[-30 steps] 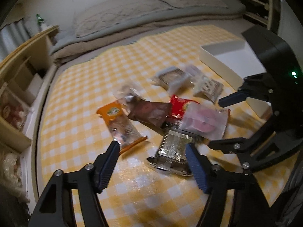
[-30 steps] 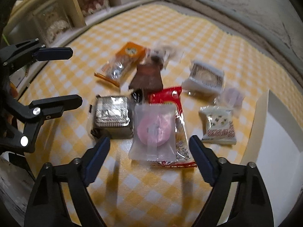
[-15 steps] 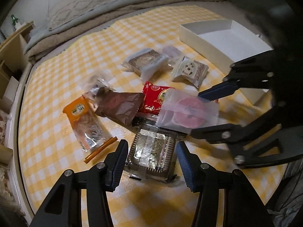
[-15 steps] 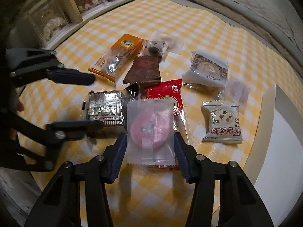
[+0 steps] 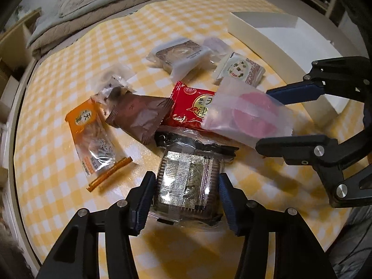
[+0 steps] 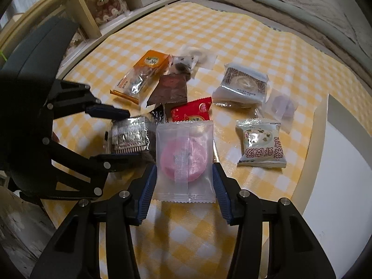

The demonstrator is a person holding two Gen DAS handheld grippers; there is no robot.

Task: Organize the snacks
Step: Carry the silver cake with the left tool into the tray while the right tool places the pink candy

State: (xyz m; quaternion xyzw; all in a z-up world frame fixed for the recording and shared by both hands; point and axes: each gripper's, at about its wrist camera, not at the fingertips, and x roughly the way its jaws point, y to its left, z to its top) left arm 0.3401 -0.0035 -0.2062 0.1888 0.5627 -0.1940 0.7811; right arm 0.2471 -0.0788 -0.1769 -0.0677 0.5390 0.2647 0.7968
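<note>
On the checkered table, left gripper jaws clamp the foil-wrapped snack; right gripper jaws apparently grip the pink snack packet.

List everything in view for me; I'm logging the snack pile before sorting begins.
Pink round snack in frosted wrapper: 1, between the right fingers, partly over the red packet.
Silver-foil dark snack: 1, between the left fingers.
Red packet: 1, pile centre.
Brown packet: 1, beside the red one.
Orange packet: 1, pile's outer edge.
Clear small packet: 1, behind the brown one.
White-wrapped brown pastry: 1, far side.
Cow-print packet: 1, near the box.
Pale purple sweet: 1, frosted wrapper.
White box: 1, open.
Checked cloth: 1, yellow-white.
Left hand-held gripper: closed on the foil snack.
Right hand-held gripper: closed on the pink snack.
</note>
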